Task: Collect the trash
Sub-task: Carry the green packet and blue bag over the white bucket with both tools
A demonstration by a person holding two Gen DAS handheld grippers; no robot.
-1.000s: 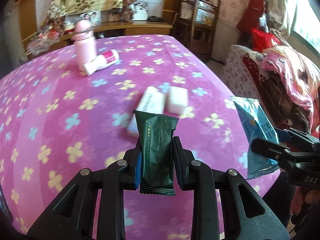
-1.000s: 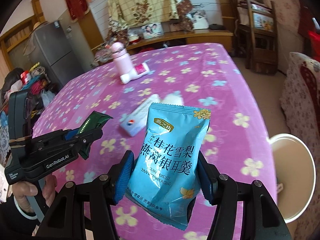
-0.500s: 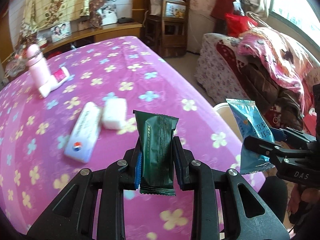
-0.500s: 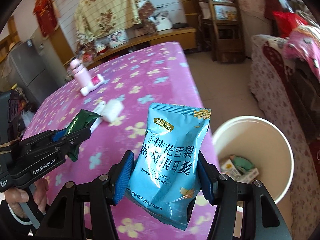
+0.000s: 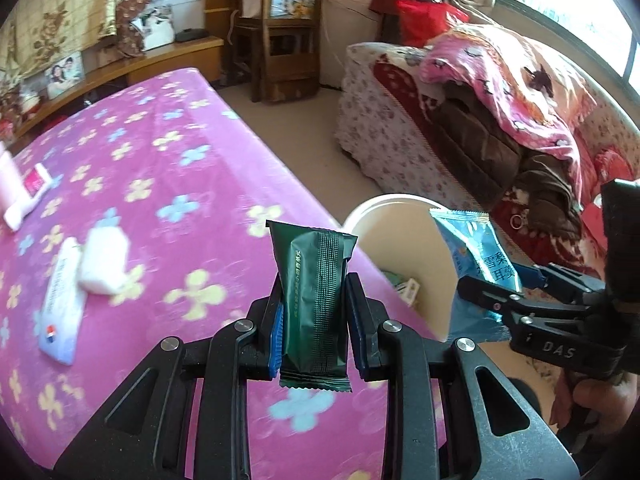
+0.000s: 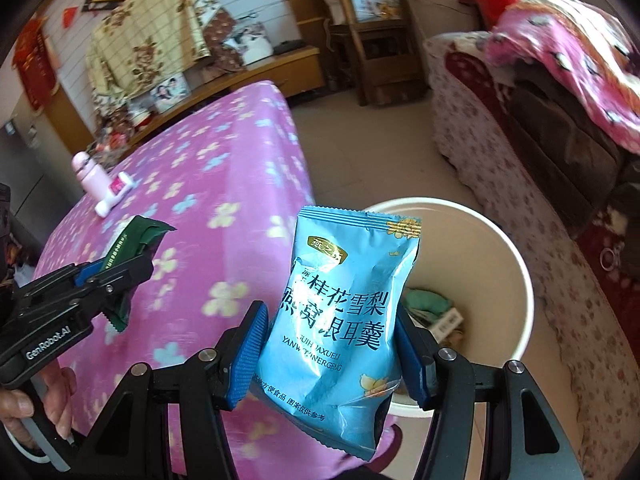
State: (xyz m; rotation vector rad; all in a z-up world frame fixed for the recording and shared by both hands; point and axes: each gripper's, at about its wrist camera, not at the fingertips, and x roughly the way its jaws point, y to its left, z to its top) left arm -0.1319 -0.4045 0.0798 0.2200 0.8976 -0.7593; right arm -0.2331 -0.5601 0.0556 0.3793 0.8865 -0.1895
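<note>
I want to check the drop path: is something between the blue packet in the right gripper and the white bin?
Nothing. In the right wrist view, the blue packet overlaps the white bin's near rim, with no object between them.

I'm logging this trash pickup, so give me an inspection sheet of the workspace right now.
Surface: pink flowered tablecloth.
Job's things: green wrapper in left gripper; blue snack bag in right gripper; white bin on the floor beside the table, some trash inside.
Clutter: white tube, white block, pink bottle.
Grippers: both shut on their items.
Cables: nothing seen.
Surroundings: sofa with pink blanket, wooden shelf.
</note>
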